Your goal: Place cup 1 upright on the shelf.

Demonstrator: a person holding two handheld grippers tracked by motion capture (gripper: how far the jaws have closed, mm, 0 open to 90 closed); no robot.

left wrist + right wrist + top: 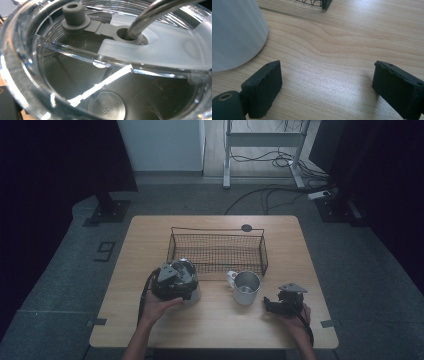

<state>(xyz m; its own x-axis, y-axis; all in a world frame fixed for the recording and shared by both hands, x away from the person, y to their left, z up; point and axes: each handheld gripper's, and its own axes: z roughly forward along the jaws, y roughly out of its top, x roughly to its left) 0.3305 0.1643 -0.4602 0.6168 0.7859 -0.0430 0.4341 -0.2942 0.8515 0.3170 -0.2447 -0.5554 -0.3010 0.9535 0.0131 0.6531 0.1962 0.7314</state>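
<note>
Left gripper [172, 281]: dark grey boxy body, grey three-cornered plate on top, black cable looping off its side. Right gripper [272, 305]: black body, same grey plate, black cable trailing back. Right pads [263, 86]: matte black blocks, edges chipped, small brass-ringed hole in mount. Forearms bare, no sleeves.

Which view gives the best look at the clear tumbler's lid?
The left gripper view: the clear lid is close up, with its grey stopper and metal straw plain. In the high view the left gripper covers most of the tumbler. The right gripper view faces the white mug and table instead.
</note>
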